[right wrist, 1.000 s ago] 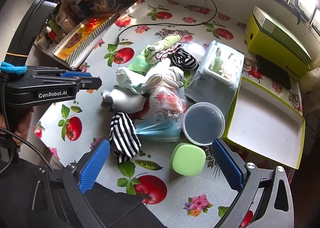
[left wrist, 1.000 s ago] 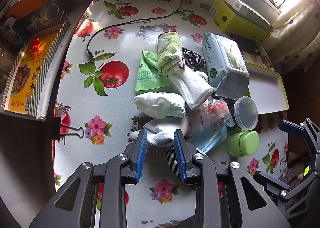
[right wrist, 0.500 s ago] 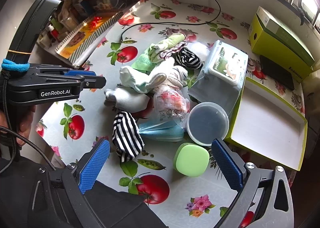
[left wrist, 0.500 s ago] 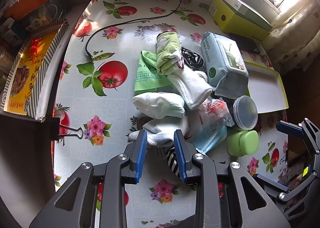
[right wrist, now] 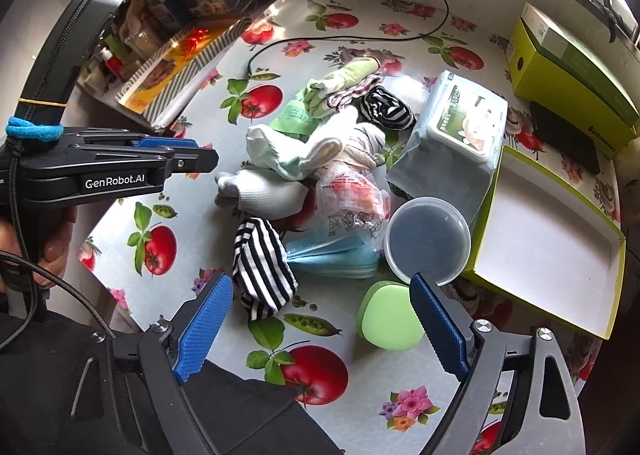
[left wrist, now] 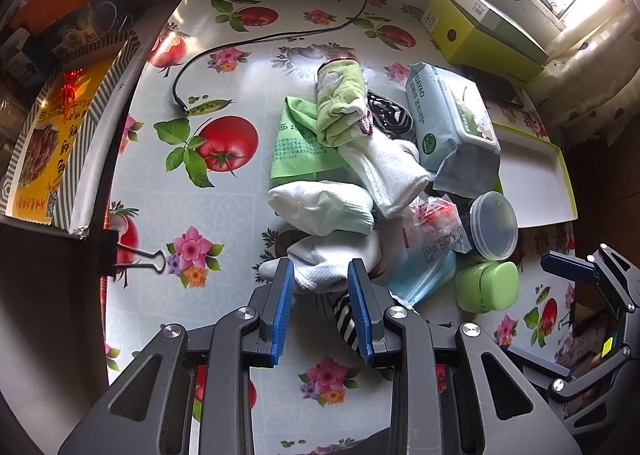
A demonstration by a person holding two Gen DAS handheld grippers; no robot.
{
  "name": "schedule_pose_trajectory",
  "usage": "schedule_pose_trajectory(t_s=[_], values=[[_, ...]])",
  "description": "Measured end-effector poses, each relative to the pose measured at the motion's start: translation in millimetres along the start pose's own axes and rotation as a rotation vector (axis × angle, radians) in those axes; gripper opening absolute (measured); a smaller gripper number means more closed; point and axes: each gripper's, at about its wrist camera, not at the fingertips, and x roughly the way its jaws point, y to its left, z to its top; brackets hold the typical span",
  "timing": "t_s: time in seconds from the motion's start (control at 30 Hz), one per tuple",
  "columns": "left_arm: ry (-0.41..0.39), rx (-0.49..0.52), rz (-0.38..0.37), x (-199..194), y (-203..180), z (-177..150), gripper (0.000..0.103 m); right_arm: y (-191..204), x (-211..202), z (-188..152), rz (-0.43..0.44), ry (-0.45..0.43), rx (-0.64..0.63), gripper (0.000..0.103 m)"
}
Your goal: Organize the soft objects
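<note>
Pile: socks, cloths, masks [right wrist: 332, 255] and packets heaped mid-table [left wrist: 224, 215]; nothing sorted yet, by the look of it.
Tray: white tray [right wrist: 552, 239] with green rim lies empty to the right of the pile.
Left gripper [left wrist: 320, 287]: jaws part-open and parallel, hanging over the near edge of the pile; pads do not visibly press anything.
Right gripper [right wrist: 320, 319]: jaws wide but just been closing; nothing pressed between them.
Target, judged: striped sock [right wrist: 262, 267], the nearest soft item to the right gripper.
Bearing: sock lies just ahead of the right fingers, toward the left pad [right wrist: 202, 329]; the green case [right wrist: 390, 317] sits toward the right pad.
Long axis: runs roughly along the reach, from pile toward the gripper, so the jaws would close across its width.
Nearer hand: both are close; the left gripper's right pad [left wrist: 360, 315] overlaps the sock's end in its own view, with a white sock [left wrist: 332, 259] between its tips.
Risk: closing may also catch the case.
</note>
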Motion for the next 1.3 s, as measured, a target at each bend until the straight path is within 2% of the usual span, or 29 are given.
schedule_pose_trajectory(t_s=[0.77,1.17,1.3], values=[[0.014,-0.006,0.009,7.6,3.4,1.7,0.029,-8.8,10.8,12.2,0.002,0.033,0.027,0.077],[0.035,-0.074,-0.012,16.9,22.7,4.5,0.029,-11.4,21.8,36.1,0.032,0.039,0.035,0.058],[0.041,-0.098,-0.033,20.7,31.3,7.4,0.029,-12.5,30.2,51.9,0.045,0.035,0.038,0.057]])
